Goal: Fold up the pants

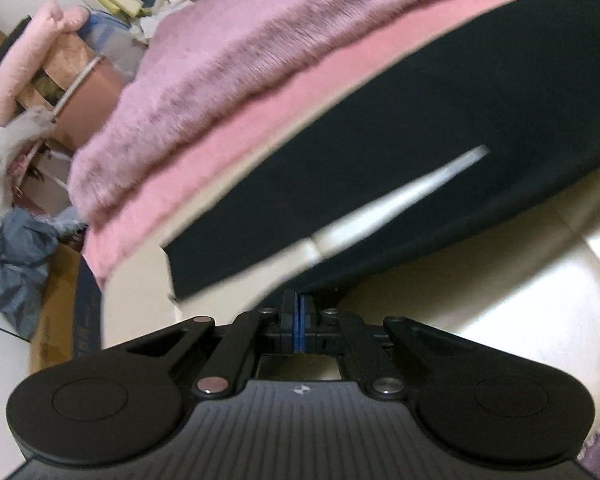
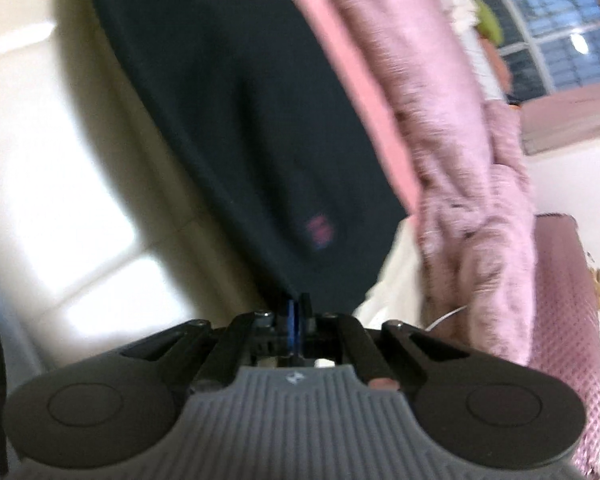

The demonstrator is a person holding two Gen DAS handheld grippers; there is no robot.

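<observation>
Pants [image 1: 440, 128]: black, small red/blue logo [image 2: 319, 232]. Blanket [image 1: 228, 56]: fuzzy mauve-pink; sheet [image 1: 236, 152] under it salmon pink. Sofa [image 1: 480, 288]: cream, glossy. Gripper pads [image 1: 299, 316]: blue; bodies black/grey ribbed.

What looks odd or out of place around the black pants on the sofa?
Little stands out. The black pants lie on the cream sofa, one edge against a crumpled pink fuzzy blanket. The left gripper and right gripper each pinch an edge.
</observation>
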